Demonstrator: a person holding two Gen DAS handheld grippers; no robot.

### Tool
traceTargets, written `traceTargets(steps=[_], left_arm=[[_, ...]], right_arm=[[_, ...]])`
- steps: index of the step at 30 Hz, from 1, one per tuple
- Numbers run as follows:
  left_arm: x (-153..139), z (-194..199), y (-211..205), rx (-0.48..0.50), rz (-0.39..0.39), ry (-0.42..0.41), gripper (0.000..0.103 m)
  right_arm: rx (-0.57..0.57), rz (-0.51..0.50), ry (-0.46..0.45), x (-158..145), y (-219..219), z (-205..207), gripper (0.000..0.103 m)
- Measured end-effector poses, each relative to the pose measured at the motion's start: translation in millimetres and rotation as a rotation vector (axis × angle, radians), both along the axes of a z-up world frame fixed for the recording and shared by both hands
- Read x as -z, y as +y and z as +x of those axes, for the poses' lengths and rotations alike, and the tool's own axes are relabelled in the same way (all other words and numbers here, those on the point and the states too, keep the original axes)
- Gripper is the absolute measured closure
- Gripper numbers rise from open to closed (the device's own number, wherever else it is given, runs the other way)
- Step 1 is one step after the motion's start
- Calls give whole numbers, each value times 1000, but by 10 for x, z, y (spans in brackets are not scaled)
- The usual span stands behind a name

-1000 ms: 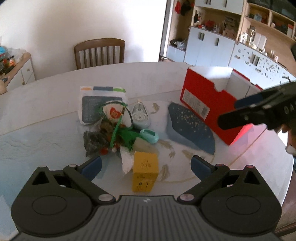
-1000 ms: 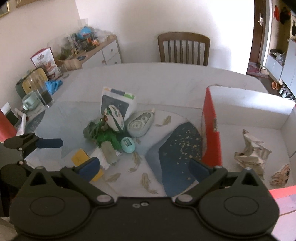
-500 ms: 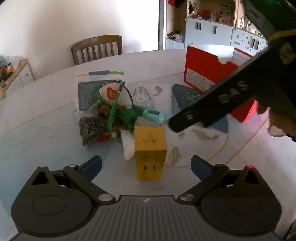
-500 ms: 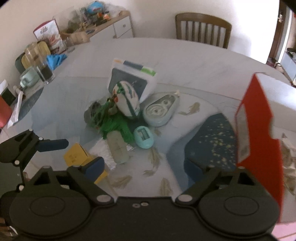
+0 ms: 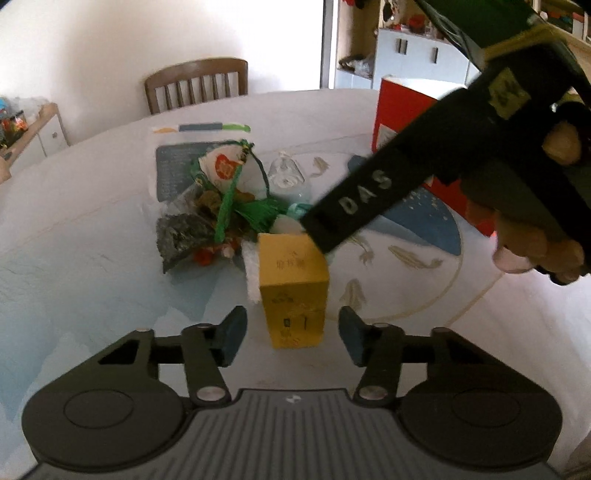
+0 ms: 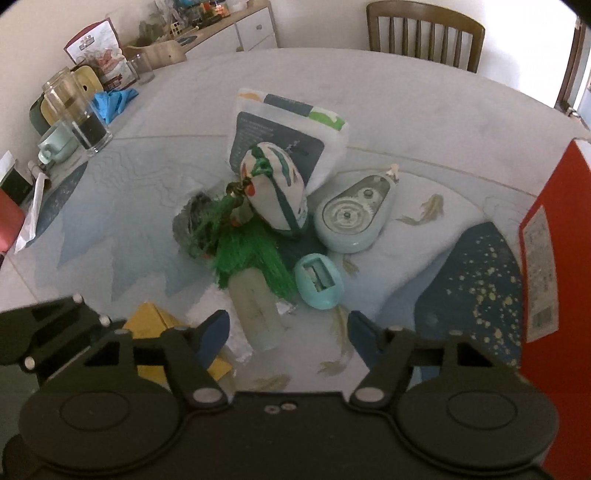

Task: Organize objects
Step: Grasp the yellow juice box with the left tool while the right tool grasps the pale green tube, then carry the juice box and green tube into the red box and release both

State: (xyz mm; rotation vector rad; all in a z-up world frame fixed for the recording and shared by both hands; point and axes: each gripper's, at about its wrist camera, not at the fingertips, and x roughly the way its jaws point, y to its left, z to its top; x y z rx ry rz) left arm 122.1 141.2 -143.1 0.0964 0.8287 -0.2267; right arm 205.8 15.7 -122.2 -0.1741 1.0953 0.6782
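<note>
Left gripper (image 5: 291, 332): fingers (image 5: 232, 334) spread wide, nothing pinched. Yellow carton (image 5: 293, 286) upright between the 2 pads, gaps on both sides, not touched. White crumpled packet (image 5: 251, 271) against the carton's left side, just ahead of the left finger.

Beyond the carton: heap of small items. Green tassel (image 5: 255, 214) draped over a dark foil packet (image 5: 183, 234), printed cloth pouch (image 5: 221, 170) on top, flat grey-and-white package (image 5: 177, 173) behind. Clear-topped tape dispenser (image 5: 286, 175) ahead of the right finger, partly hidden.

Right gripper (image 6: 288, 334): fingers (image 6: 212, 336) spread apart, holding nothing. Pale cylindrical tube (image 6: 256, 310) lying between the 2 pads, its near end level with the fingertips, closer to the left pad; contact cannot be told. Small mint oval case (image 6: 319, 282) just ahead, nearer the right finger. Tape dispenser (image 6: 352, 216) farther ahead on the same side. Pouch (image 6: 275, 188) and tassel (image 6: 247, 254) straight ahead past the tube. Corner of the yellow carton (image 6: 147, 319) left of the left finger, partly behind it.

Red box (image 6: 550, 258) far right of the right finger, open top. Dark blue speckled mat (image 6: 476, 273) between the box and the heap. All on a round table (image 6: 406, 107) with fish-print cover. Wooden chair (image 6: 424, 33) at the far edge.

In the left wrist view, the right gripper's black body crosses from upper right, its tip over the carton's far top edge.
</note>
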Motion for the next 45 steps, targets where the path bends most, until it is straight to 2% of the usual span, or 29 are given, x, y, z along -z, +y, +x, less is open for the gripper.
traceTargets(steps=[5,7,12,15,22,32,36,40,45], left_arm=[[-16,22,30,-19,9,13,63],[-20,28,46,-21,3,24,69],[-34,37,49,-22,3,36,70],[-42,54,64,-30,-7,46,70],[-101,33,61,-41,-20,58,73],[-186,-3,51,-68,-59,64,74],[-234,-35,15,-66,-70,58,74],[-246,-26,-44,-88,-79,89,74],[-418,1,-204,-74,-86,93,74]], right_arm=[[9,35,49,21,44,43,51],[0,40,51,16,71,35,55],[-4,54,60,-18,97,1,75],[-1,50,57,-36,84,-7,80],[3,51,52,-89,-17,-60,83],[-13,47,33,-277,-469,-394,83],[12,51,16,-392,-683,-476,83],[45,62,-11,-536,-904,-491,83],[80,78,-49,-731,-1173,-463,83]])
